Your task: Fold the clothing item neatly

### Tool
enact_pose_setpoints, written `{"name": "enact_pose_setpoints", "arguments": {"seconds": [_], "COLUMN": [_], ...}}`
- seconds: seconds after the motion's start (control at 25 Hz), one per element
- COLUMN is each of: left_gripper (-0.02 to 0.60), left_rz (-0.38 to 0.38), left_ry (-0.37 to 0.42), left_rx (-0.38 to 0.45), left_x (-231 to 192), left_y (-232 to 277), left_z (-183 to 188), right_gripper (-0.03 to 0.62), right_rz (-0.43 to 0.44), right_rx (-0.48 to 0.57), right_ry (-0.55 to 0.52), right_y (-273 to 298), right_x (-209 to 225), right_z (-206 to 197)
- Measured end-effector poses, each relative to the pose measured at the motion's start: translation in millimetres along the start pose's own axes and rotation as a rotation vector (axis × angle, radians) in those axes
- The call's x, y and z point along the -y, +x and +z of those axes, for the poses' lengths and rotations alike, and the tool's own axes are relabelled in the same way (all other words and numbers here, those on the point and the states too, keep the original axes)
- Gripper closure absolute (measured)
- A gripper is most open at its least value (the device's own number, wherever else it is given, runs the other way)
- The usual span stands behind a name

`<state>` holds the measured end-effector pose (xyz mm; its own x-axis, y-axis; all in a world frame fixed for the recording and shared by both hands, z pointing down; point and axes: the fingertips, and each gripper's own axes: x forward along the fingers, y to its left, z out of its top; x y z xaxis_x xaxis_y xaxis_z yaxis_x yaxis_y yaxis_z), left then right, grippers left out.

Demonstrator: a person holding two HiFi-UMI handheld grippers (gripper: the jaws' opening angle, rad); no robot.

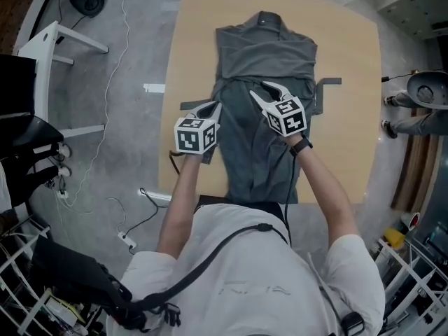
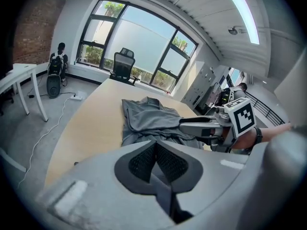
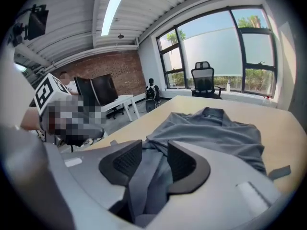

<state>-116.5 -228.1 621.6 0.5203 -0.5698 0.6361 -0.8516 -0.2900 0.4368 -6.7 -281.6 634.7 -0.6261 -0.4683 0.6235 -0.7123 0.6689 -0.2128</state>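
The right tool (image 3: 153, 151) has its jaws apart; a loose fold of the grey collared shirt (image 3: 211, 131) runs between them, unpinched. Ahead of the tool the shirt lies spread on the pale wooden worktop (image 3: 283, 123), collar at the far end. A strip of dark tape (image 3: 279, 172) lies on the worktop to the tool's right. Far ahead, an office chair (image 3: 204, 80) stands by the window (image 3: 216, 44).

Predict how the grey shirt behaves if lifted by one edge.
Likely floppy: the shirt lies in soft creases and bunches between the right gripper's open jaws. Probably light: the cloth looks thin. Pushed on the smooth table, it may wrinkle rather than slide whole.
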Motion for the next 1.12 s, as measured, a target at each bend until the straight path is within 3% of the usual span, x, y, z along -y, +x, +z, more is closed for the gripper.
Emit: {"name": "enact_pose_setpoints", "arguments": {"seconds": [0.16,0.32,0.4,0.64,0.76,0.96,1.12], "left_gripper": [0.580,0.581,0.581,0.581,0.581,0.581,0.581], "left_rz": [0.008,0.024,0.031,0.059,0.052,-0.007,-0.054], "left_ry": [0.061,0.114,0.116,0.112,0.153,0.230,0.253], "left_rx": [0.021,0.045,0.057,0.045,0.023,0.018,0.052], "left_x": [22.1,54.2,70.9,113.9,130.2,144.8,160.0], "left_y": [-3.9,-12.6,-18.1,-44.2,-63.2,-89.8,-116.4], "left_z": [11.2,12.1,5.2,-42.8,-67.9,-98.9,-120.5], "right_gripper": [0.465,0.569,0.588,0.588,0.588,0.588,0.588], "right_rz": [-0.038,-0.039,-0.032,-0.035,-0.065,-0.141,-0.167], "right_rx": [0.096,0.173,0.201,0.265,0.287,0.333,0.359], "right_ry": [0.029,0.008,0.008,0.119,0.191,0.350,0.379], "right_y": [-55.4,-105.4,-126.1,-180.4,-202.5,-235.0,-253.2], "right_x": [16.0,16.9,15.5,5.9,-10.4,-55.5,-109.2], "right_z": [9.3,10.4,4.0,-37.4,-64.2,-117.4,-139.4]}}
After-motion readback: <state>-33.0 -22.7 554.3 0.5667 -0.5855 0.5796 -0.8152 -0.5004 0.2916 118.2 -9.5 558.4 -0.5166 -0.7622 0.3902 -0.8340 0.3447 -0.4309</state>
